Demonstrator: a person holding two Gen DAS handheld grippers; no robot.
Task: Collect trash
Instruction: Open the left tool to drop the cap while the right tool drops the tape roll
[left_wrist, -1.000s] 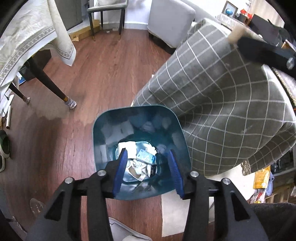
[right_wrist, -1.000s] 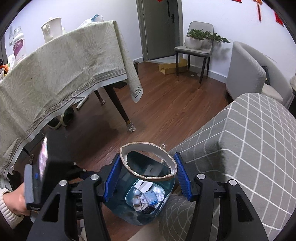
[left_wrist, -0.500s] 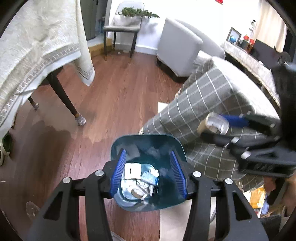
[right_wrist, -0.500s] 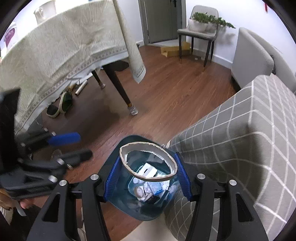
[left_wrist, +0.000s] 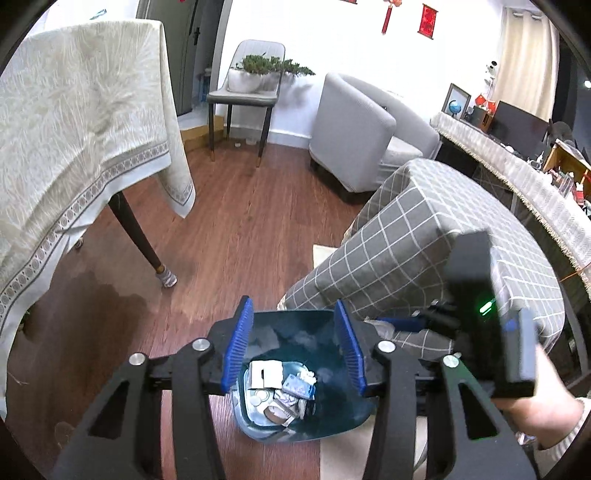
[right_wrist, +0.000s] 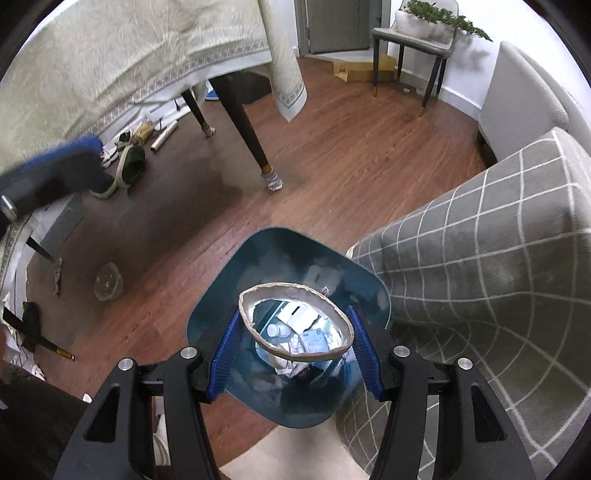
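Observation:
A teal bin (right_wrist: 295, 254) stands on the wood floor against the checked sofa, with paper scraps and wrappers (left_wrist: 284, 384) on its bottom. My right gripper (right_wrist: 293, 321) is shut on a cardboard ring (right_wrist: 295, 285) with a silvery inside. The ring is squeezed oval and hangs right over the bin's mouth. My left gripper (left_wrist: 295, 347) hovers above the same bin (left_wrist: 295, 424). Its jaws are closing and nothing is between the blue pads (left_wrist: 240, 347). The right tool's black body (left_wrist: 476, 295) shows beside the bin, with a hand (left_wrist: 535, 410) on it.
The grey checked sofa (right_wrist: 480, 266) presses against the bin's right side. A table with a cream cloth (left_wrist: 74, 147) and a dark leg (left_wrist: 140, 243) stands to the left. A clear plastic lid (right_wrist: 108, 282) lies on the floor, with shoes (right_wrist: 129, 166) under the table. An armchair (left_wrist: 354, 129) stands behind.
My left gripper has lifted and tipped up, so more of the room shows, and its jaws have narrowed a little. My right gripper has come down over the bin with the ring in it.

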